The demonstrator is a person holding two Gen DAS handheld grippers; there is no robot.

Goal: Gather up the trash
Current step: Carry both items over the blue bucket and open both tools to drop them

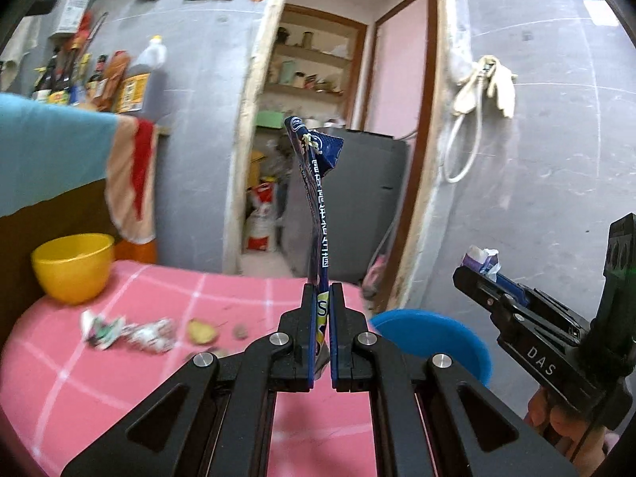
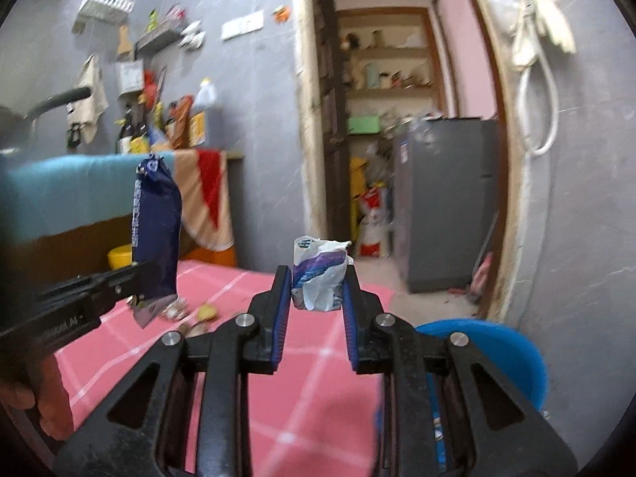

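Note:
My left gripper [image 1: 322, 290] is shut on a long dark blue snack wrapper [image 1: 314, 183] that stands upright above the pink checked table [image 1: 119, 377]. The wrapper also shows in the right wrist view [image 2: 156, 230], with the left gripper [image 2: 131, 278] at the left. My right gripper [image 2: 317, 278] is shut on a crumpled white and purple wrapper [image 2: 320, 276]; it also shows at the right of the left wrist view [image 1: 475, 274], holding the wrapper [image 1: 483, 260]. More crumpled wrappers [image 1: 127, 332] and food scraps [image 1: 201, 332] lie on the table. A blue bin [image 1: 437, 334] [image 2: 497, 353] stands beside the table's right edge.
A yellow bowl [image 1: 71, 266] sits at the table's far left. Behind it is a counter with a blue and striped cloth [image 1: 51, 151] and bottles [image 1: 119, 79]. An open doorway [image 1: 338, 139] leads to a pantry with a grey cabinet [image 2: 445, 198]. Gloves [image 1: 485, 83] hang on the grey wall.

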